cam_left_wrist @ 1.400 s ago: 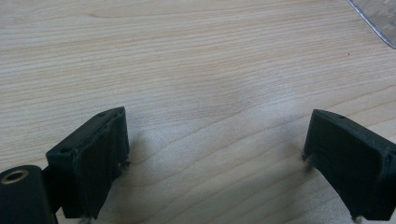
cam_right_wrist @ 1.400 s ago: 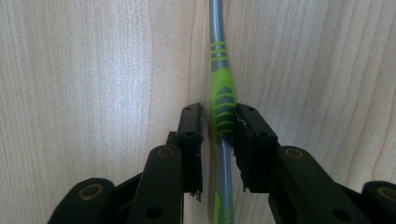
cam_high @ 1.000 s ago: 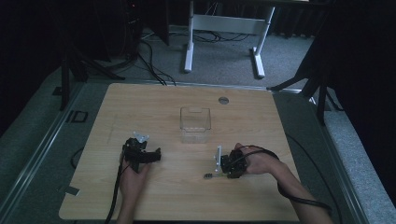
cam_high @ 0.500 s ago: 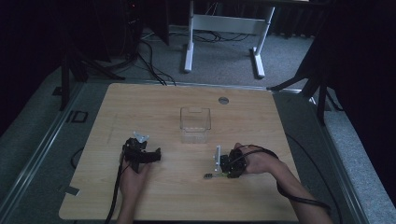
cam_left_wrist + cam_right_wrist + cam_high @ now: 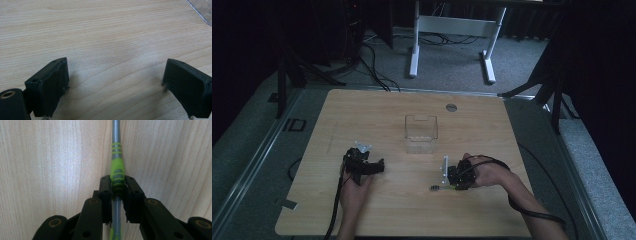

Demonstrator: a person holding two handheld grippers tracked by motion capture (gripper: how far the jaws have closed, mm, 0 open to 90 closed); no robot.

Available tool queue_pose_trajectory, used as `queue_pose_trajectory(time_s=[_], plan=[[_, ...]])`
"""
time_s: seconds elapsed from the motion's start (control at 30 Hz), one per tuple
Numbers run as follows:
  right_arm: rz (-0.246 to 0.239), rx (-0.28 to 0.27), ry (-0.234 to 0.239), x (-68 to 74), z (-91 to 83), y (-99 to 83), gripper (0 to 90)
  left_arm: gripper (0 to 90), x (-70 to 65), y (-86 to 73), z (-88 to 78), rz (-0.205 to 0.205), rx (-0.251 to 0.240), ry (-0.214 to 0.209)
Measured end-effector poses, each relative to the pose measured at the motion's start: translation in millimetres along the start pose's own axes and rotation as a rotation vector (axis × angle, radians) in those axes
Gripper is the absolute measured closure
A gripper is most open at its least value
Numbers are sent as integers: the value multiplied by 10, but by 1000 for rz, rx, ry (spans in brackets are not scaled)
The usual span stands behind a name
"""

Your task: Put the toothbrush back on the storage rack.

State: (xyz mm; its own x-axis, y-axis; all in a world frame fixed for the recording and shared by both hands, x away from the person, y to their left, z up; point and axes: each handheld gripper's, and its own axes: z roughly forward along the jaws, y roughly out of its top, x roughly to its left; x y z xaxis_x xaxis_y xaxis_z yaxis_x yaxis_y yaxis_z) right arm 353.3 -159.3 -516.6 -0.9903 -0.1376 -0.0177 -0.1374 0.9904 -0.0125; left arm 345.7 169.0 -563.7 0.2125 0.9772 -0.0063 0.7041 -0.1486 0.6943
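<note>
- Now pinched between the two black jaws of the right gripper [image 5: 117, 187]: one slim grey tool with green grip bands [image 5: 117, 170], lying flat on the pale wooden surface [image 5: 50, 157]; jaws just closed in on its green collar, pads pressing both sides.
- Cut off at the top edge of the right gripper view: the tool's far end; lower part half hidden between the jaws, so kind of tool hard to tell.
- From the high view, same right gripper [image 5: 447, 176] near the front right of the surface, one hand [image 5: 489, 172] wrapped around it; tool there just a small dark-green sliver [image 5: 435, 187] beside a pale upright piece, too small to read.
- Left gripper [image 5: 115, 85]: two jaws spread wide, nothing between them, bare wood underneath.
- In the high view, left gripper [image 5: 362, 162] at front left, well apart from the right one, one hand [image 5: 354, 192] behind it.
- One clear plastic box [image 5: 421, 134] between and beyond both grippers; only a corner [image 5: 200, 11] caught in the left gripper view.
- One small round grommet [image 5: 451, 107] farther back.
</note>
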Motion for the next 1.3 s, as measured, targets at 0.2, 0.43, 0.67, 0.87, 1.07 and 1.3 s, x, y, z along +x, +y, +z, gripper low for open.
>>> queue_pose_trajectory(time_s=[0.2,0.43,0.67,0.87,1.07,1.3], plan=[[1,-5,-6,7,0,-7,788,71,0,0,0,0,0,0],[9,-5,-3,24,-5,-10,790,71,0,0,0,0,0,0],[18,-17,-14,17,-71,-34,790,71,0,0,0,0,0,0],[27,-24,-27,15,-110,-44,790,71,-1,0,1,-1,-1,0],[35,-36,-40,18,-155,-50,790,71,0,0,0,-1,0,0],[41,-49,-58,2,-239,-72,790,71,0,0,0,-1,0,0]])
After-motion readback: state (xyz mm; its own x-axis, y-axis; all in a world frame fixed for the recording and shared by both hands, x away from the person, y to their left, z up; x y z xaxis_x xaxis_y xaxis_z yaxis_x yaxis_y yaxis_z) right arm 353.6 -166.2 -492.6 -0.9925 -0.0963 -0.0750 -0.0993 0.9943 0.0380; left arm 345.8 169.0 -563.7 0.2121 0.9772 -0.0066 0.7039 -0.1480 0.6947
